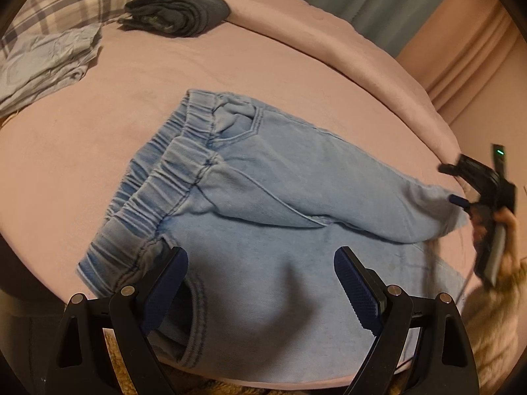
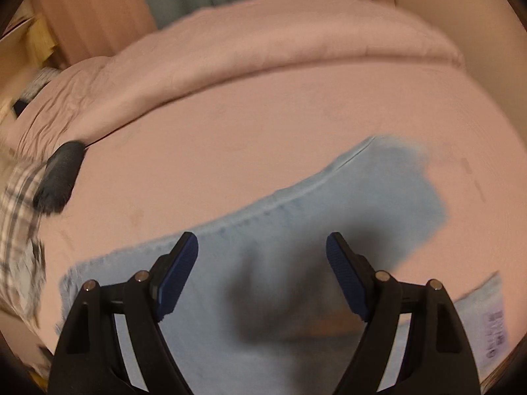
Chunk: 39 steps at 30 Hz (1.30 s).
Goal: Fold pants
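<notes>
- Left wrist view: the light blue denim pants with a gathered elastic waistband [image 1: 263, 204] are seen spread on the pink bed sheet [image 1: 131, 98], directly ahead of and beneath the left gripper [image 1: 260, 263], whose blue-padded fingers are spread wide with nothing between them.
- The waistband is turned to the left; the long axis runs left to right, and one leg is laid across toward the right gripper [image 1: 461, 202] at the right edge. Whether that leg is pinched there cannot be told.
- A dark folded garment [image 1: 178, 11], a pale grey crumpled cloth [image 1: 49, 62] and a plaid pillow [image 1: 66, 3] are seen at the far left.
- Right wrist view (blurred): the pants [image 2: 296, 230] are seen under the right gripper [image 2: 262, 253], its jaws held wide and empty; the leg extends up and to the right.
</notes>
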Motion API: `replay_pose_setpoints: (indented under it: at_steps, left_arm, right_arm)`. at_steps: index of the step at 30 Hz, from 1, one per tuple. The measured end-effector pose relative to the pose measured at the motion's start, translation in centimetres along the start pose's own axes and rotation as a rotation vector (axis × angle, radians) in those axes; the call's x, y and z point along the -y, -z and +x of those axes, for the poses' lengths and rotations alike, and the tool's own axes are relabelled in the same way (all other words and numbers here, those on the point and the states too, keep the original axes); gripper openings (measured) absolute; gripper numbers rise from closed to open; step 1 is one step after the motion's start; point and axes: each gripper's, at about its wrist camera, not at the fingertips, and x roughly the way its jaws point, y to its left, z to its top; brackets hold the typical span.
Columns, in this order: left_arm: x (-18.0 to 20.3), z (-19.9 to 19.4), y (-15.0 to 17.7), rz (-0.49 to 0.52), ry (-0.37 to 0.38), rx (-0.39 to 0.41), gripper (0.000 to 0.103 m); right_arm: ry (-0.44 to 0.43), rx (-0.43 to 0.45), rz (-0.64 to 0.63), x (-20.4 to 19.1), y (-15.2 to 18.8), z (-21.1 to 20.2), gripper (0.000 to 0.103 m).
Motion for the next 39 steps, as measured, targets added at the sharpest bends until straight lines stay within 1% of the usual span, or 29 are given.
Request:
replay_pose_setpoints:
  at_steps: [2,4,5,8,9,10,11,12,13,15,17,19,20,21,22,23,24,25,27,31,34,35,39]
  left_arm:
    - [-0.3,0.0,0.1,-0.006,-0.001,-0.001,0.09]
    - [-0.5,0.0,0.1,-0.009,-0.003,-0.005,0.09]
    - [-0.6,0.1,0.1,-0.01,-0.003,-0.008,0.09]
    - [-0.6,0.3,0.1,-0.006,-0.005,-0.016,0.09]
    - [-0.6,0.4,0.1,-0.002,-0.005,-0.017,0.09]
    - [-0.5,0.4,0.2,0.0,-0.006,-0.018,0.09]
    - [-0.5,0.5,0.2,0.001,-0.005,-0.022,0.09]
    - [-0.4,0.7,0.2,0.002,-0.002,-0.028,0.09]
    - [-0.4,0.8,0.3,0.002,0.001,-0.035,0.09]
    - [-0.4,1.1,0.4,-0.001,-0.002,-0.042,0.09]
    - [-0.3,1.1,0.5,0.0,-0.004,-0.041,0.09]
    - [-0.4,0.9,0.7,-0.003,0.005,-0.038,0.09]
    - [-0.5,0.9,0.7,-0.007,0.012,-0.037,0.09]
    - [-0.6,0.9,0.6,-0.013,0.017,-0.037,0.09]
    - [-0.7,0.7,0.6,-0.019,0.023,-0.037,0.09]
    - [-0.9,0.6,0.7,-0.024,0.028,-0.035,0.09]
    - [-0.9,0.5,0.7,-0.03,0.033,-0.034,0.09]
    - [-1.0,0.4,0.7,-0.035,0.036,-0.031,0.09]
    - [-1.0,0.0,0.7,-0.038,0.038,-0.025,0.09]
    - [-0.8,-0.7,0.5,-0.041,0.037,-0.003,0.09]
    - [-0.5,-1.0,0.2,-0.046,0.044,0.005,0.09]
    - [-0.4,-1.0,0.2,-0.044,0.045,0.007,0.09]
    - [-0.4,-1.3,-0.2,-0.052,0.051,0.023,0.09]
  right_arm:
    - [0.047,-0.043,0.026,-0.4,-1.2,2.4,0.081]
    - [0.109,-0.066,0.041,-1.0,-2.4,4.8,0.081]
    - [0.126,-0.077,0.042,-1.1,-2.7,5.6,0.081]
    - [0.24,-0.127,0.037,-1.1,-3.3,9.2,0.081]
    - [0.261,-0.145,0.034,-0.9,-3.2,10.2,0.081]
    - [0.27,-0.153,0.027,-0.7,-3.0,11.0,0.084]
    - [0.278,-0.124,0.007,-0.9,-3.0,11.3,0.093]
    - [0.3,-0.104,-0.016,-1.1,-3.0,11.5,0.096]
    - [0.307,-0.107,-0.023,-1.1,-3.1,11.7,0.097]
    - [0.295,-0.116,-0.002,-0.8,-3.5,11.9,0.098]
    - [0.285,-0.12,0.006,-0.7,-3.7,11.9,0.096]
    - [0.283,-0.098,-0.009,-0.6,-3.4,11.1,0.087]
    - [0.283,-0.081,-0.018,-0.3,-3.3,10.7,0.072]
    - [0.29,-0.063,-0.026,-0.1,-3.2,10.1,0.049]
    - [0.3,-0.05,-0.031,0.2,-3.1,9.5,0.036]
    - [0.281,-0.048,-0.026,0.7,-3.0,9.0,0.015]
    - [0.28,-0.054,-0.018,0.9,-3.1,8.8,0.003]
    - [0.258,-0.051,0.001,1.5,-3.0,8.5,0.003]
    - [0.198,-0.017,0.053,2.3,-3.1,6.7,0.002]
    - [0.067,0.112,0.051,2.4,-2.5,0.3,0.002]
    - [-0.029,0.186,0.05,3.0,-0.5,-4.3,0.002]
    - [-0.058,0.205,0.051,3.7,0.7,-6.0,0.002]
    - [-0.1,0.241,0.063,4.9,4.7,-8.8,0.002]
